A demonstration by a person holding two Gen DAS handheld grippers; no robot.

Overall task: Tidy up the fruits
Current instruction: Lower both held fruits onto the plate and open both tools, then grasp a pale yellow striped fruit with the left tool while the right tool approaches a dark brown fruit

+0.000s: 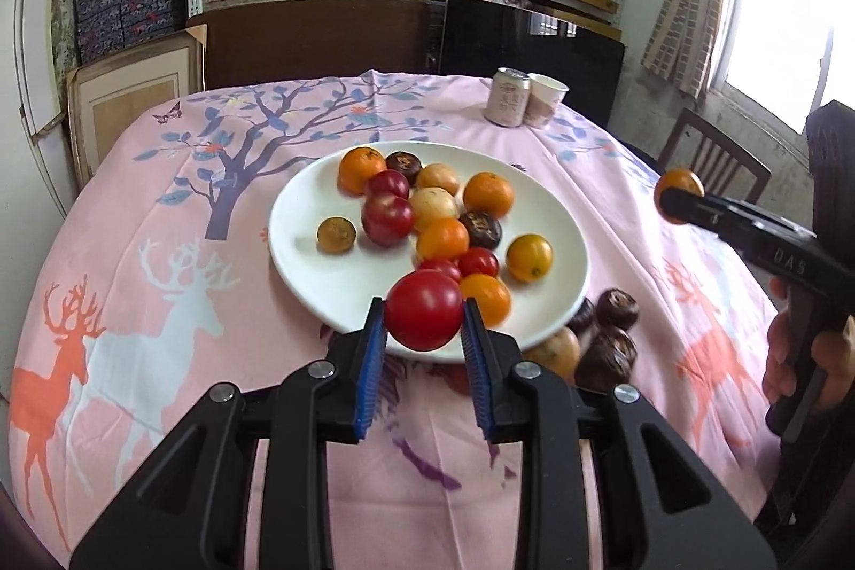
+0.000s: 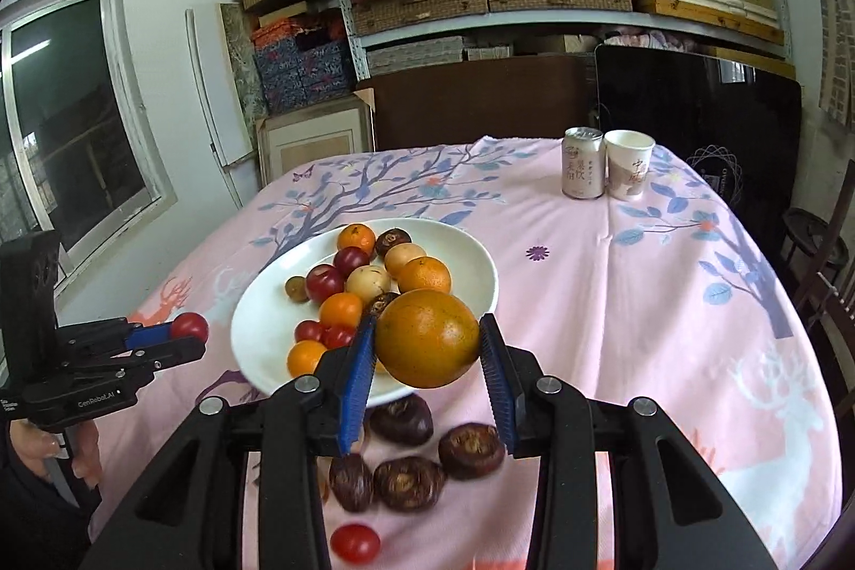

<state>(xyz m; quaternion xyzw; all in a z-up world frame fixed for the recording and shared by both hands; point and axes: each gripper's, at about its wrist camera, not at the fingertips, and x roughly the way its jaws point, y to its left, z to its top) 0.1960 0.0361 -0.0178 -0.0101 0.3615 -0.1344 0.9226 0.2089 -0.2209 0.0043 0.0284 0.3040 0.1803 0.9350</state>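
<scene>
Red tomato (image 1: pixel 423 309) is clamped in left hand-held gripper (image 1: pixel 425 329) above the near rim of the white plate (image 1: pixel 299 244). Right hand-held gripper (image 2: pixel 427 345) pinches an orange (image 2: pixel 427 339) over the plate's near edge; brown fruits (image 2: pixel 409 482) lie on table (image 2: pixel 614 303) just beside it.

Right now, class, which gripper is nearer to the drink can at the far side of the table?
Right, as far as these views show. The right gripper, holding an orange, is on the drink can side; the left gripper is across the plate.
</scene>
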